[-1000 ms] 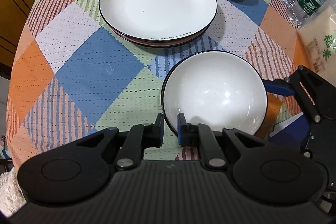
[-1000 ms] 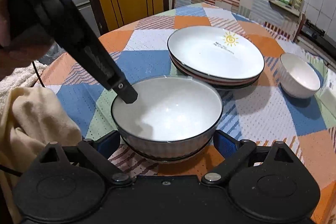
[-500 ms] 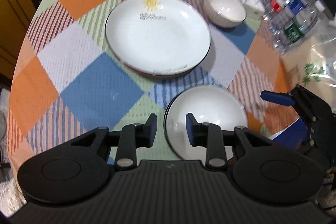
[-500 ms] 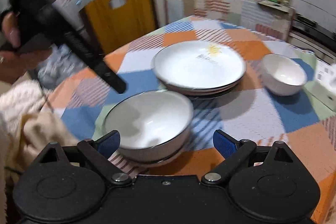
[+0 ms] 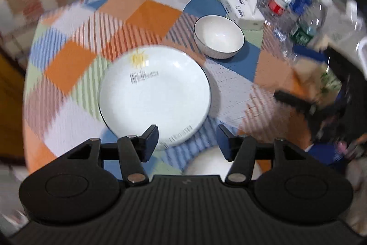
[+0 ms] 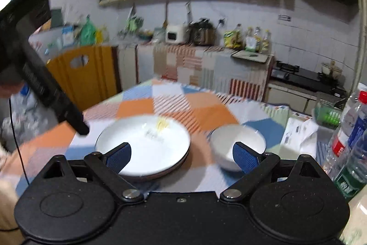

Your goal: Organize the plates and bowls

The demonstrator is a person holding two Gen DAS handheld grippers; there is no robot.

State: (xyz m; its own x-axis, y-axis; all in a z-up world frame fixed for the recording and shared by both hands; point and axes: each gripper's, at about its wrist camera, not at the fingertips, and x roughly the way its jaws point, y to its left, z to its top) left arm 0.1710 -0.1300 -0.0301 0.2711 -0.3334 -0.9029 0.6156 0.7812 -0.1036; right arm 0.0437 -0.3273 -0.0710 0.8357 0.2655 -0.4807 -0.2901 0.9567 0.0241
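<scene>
A stack of white plates (image 5: 154,93) with a sun print on the top one sits mid-table; it also shows in the right wrist view (image 6: 144,144). A small white bowl (image 5: 219,37) stands behind it to the right, also in the right wrist view (image 6: 237,145). A larger white bowl (image 5: 206,163) rests on the cloth just under my left gripper (image 5: 187,141), which is open and empty above it. My right gripper (image 6: 182,156) is open and empty, raised above the table edge. Both views are motion-blurred.
Water bottles (image 5: 296,8) and a tissue box (image 5: 243,7) stand at the table's far right. The bottles also show in the right wrist view (image 6: 351,134). A yellow chair (image 6: 84,75) stands at the far left side. The left gripper's body (image 6: 34,66) crosses the right view.
My left gripper let go of the large bowl's rim, opened wide and rose. My right gripper lifted and pulled back from the bowl. The bowl stays on the cloth.
</scene>
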